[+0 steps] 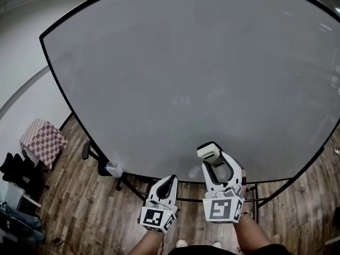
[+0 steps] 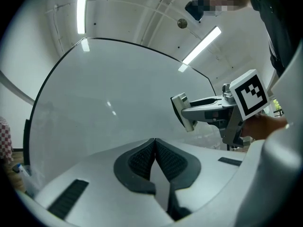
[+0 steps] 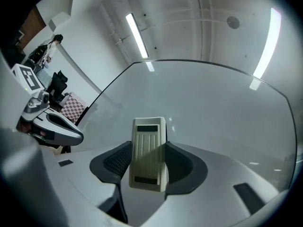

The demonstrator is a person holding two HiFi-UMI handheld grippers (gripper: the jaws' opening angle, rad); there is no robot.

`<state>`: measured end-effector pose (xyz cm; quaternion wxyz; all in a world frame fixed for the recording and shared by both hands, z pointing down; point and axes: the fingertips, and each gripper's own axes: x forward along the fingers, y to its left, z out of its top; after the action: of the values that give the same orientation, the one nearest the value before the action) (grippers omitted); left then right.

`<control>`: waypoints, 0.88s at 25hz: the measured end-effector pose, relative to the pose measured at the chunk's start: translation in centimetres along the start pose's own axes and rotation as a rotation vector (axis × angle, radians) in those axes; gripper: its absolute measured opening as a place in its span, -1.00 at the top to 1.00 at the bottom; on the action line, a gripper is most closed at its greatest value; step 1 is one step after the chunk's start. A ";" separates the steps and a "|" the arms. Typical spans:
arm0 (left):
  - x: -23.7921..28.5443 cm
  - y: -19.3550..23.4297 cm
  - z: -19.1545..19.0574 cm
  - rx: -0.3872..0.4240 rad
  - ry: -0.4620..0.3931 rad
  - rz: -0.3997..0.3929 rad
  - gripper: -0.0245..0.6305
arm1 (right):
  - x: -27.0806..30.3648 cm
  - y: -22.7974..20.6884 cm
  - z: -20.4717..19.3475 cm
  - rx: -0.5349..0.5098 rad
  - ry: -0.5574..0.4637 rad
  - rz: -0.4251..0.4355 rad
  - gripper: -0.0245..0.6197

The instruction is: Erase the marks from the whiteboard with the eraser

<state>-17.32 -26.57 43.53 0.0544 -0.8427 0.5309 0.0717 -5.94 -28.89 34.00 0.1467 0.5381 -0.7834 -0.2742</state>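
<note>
one eraser (image 3: 149, 152), long axis toward whiteboard (image 1: 186, 78)

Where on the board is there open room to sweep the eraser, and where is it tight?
The whiteboard is bare nearly edge to edge inside its black frame, with only faint smudges near the middle. Crowding is at the bottom edge: the right gripper holding the eraser and the shut left gripper sit side by side.

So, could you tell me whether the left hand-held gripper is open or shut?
Shut: the left hand-held gripper has its ribbed pads pressed together, with nothing between them.
</note>
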 end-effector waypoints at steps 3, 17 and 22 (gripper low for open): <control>0.1 -1.5 0.6 0.005 -0.010 -0.016 0.87 | -2.2 -1.3 -0.6 0.031 -0.014 -0.013 0.16; 2.0 -7.6 0.0 0.005 0.006 -0.101 0.87 | -10.8 -6.5 -8.6 0.226 0.059 -0.143 0.16; 1.9 -9.2 -1.0 0.013 0.028 -0.121 0.87 | -12.9 -7.0 -10.8 0.216 0.103 -0.177 0.16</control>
<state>-8.10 -24.44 44.35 0.0567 -0.8738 0.4800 0.0529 9.96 -21.80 39.40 0.1032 0.6313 -0.7491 -0.1722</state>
